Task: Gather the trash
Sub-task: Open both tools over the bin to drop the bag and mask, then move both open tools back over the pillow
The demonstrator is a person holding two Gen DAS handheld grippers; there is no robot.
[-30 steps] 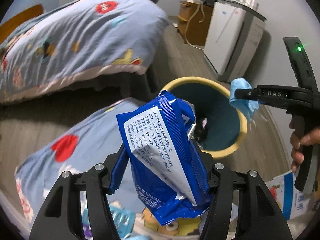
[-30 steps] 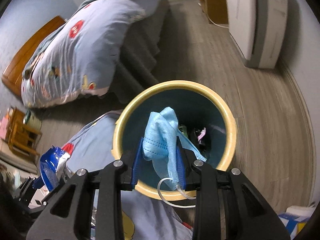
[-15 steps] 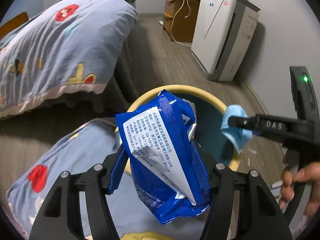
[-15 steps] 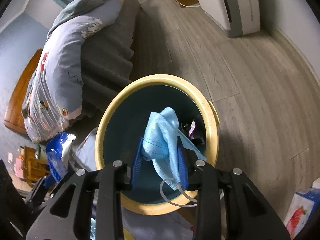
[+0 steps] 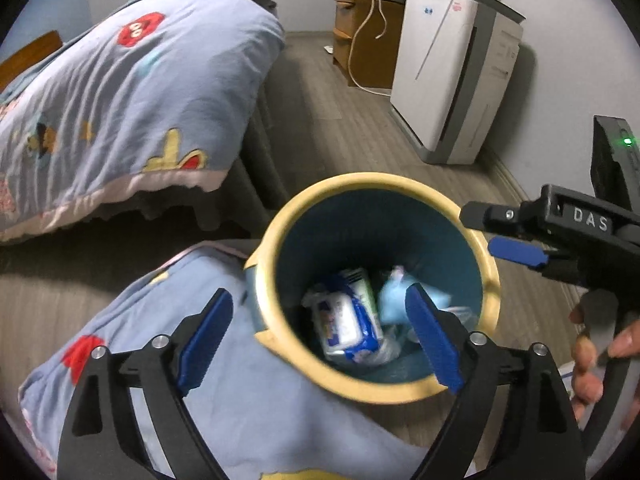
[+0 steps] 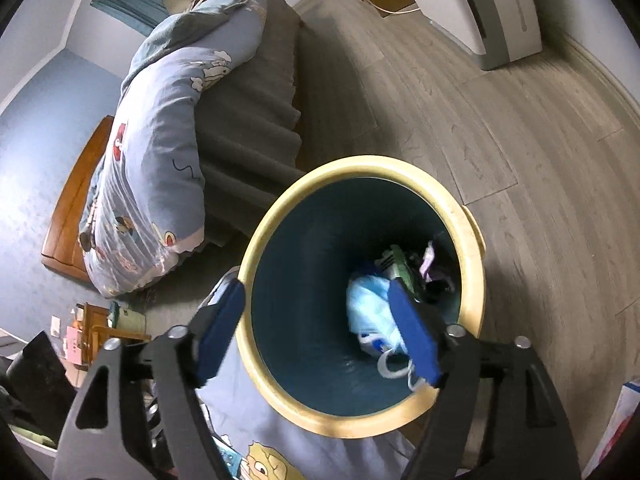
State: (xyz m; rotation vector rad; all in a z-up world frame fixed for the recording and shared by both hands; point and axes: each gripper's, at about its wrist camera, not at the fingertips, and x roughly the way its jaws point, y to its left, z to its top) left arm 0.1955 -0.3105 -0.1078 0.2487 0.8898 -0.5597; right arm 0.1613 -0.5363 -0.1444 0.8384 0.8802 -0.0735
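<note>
Both sets of jaws have just been opening and now stand wide with nothing between them — your left gripper (image 5: 320,340) and your right gripper (image 6: 316,332) each hang over the mouth of the yellow-rimmed bin (image 5: 490,280), angled down into it. What you were after is inside: the blue-and-white snack bag (image 5: 348,320) lies at the bottom of the bin, and the pale blue face mask (image 6: 370,312) sits beside it, its white ear loops trailing toward the near wall, with some darker scraps further back that are too blurred to name. So the drop step looks finished for these two pieces; nothing clings to either pad as far as the views show. In the left wrist view your right gripper reaches in from the right edge, above the rim, with your hand (image 5: 600,344) on its trigger. The bin stands on the wood floor (image 6: 520,120), its near left side against a blue cartoon-print quilt (image 5: 240,400), and the bed (image 5: 120,80) lies to the far left. Next, I'd judge, you lift both tools clear of the rim without clipping it — then look for more litter. A carton (image 6: 624,432) shows at the near right on the floor, and small clutter at the near left; whether either is trash I can't tell from here.
</note>
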